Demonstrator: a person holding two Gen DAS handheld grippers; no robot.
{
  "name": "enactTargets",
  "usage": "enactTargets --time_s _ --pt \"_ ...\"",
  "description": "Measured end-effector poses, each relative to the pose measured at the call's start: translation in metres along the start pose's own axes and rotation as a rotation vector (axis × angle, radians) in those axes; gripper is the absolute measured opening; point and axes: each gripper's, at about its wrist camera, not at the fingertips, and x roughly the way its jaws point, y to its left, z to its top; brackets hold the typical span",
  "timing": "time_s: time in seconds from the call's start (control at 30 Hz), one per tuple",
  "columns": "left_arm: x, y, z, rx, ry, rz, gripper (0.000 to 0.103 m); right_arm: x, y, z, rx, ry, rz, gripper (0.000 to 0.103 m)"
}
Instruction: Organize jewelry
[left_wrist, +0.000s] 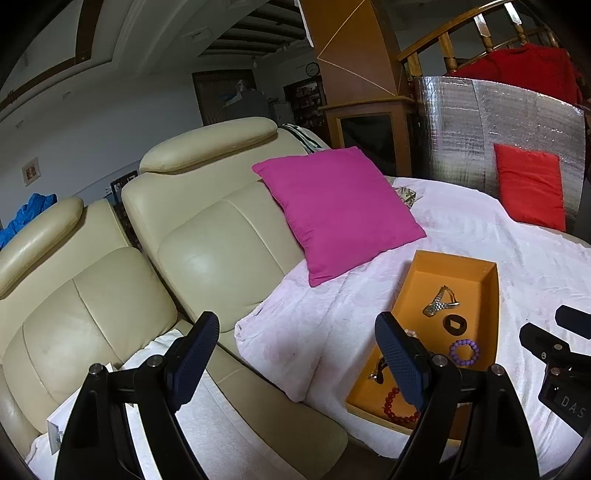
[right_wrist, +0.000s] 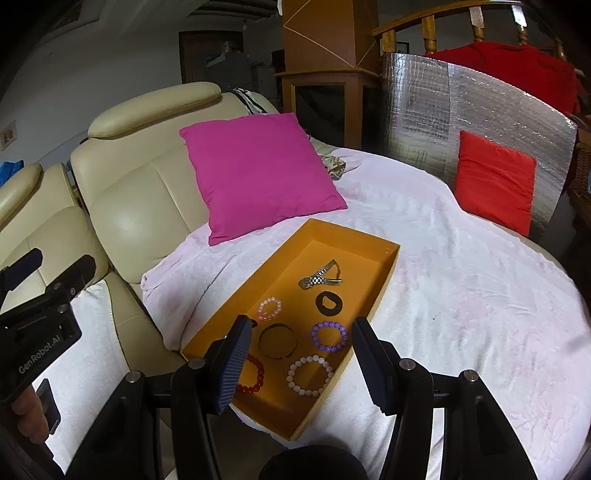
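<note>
An orange tray (right_wrist: 384, 280) lies on a white cloth (right_wrist: 461, 295) and also shows in the left wrist view (left_wrist: 493, 314). Inside it lie a gold watch (right_wrist: 319, 277), a dark ring piece (right_wrist: 328, 302), a pink bead bracelet (right_wrist: 269, 309), a purple bead bracelet (right_wrist: 330, 336), a gold bangle (right_wrist: 277, 340), a white bead bracelet (right_wrist: 310, 374) and a red bead bracelet (right_wrist: 253, 374). My right gripper (right_wrist: 301, 363) is open and empty above the tray's near end. My left gripper (left_wrist: 295, 362) is open and empty, left of the tray, over the sofa's edge.
A cream leather sofa (left_wrist: 207, 236) stands at the left. A magenta pillow (right_wrist: 258, 173) leans behind the tray. A red cushion (right_wrist: 495, 181) leans on a silver foil panel (right_wrist: 424, 110) at the back right. A white towel (right_wrist: 92, 350) lies on the sofa seat.
</note>
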Motion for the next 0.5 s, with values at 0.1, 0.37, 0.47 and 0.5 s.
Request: enactTargets --time_s 0.1,0.37,0.47,0.5 --pt "0.002 -0.001 0.001 -0.005 0.006 0.009 0.087 0.004 -0.003 0.003 -0.007 0.002 0.010 0.060" --pt "0.001 -0.021 0.006 0.000 -0.007 -0.018 0.087 0.009 -0.022 0.004 0.022 -0.009 0.048 0.060" --pt "-0.005 -0.062 0.013 0.033 -0.015 -0.144 0.087 0.006 -0.059 0.000 0.095 -0.036 0.026 0.060" --pt "-0.005 -0.077 0.014 0.049 -0.010 -0.186 0.087 0.004 -0.076 -0.003 0.127 -0.047 0.006 0.060"
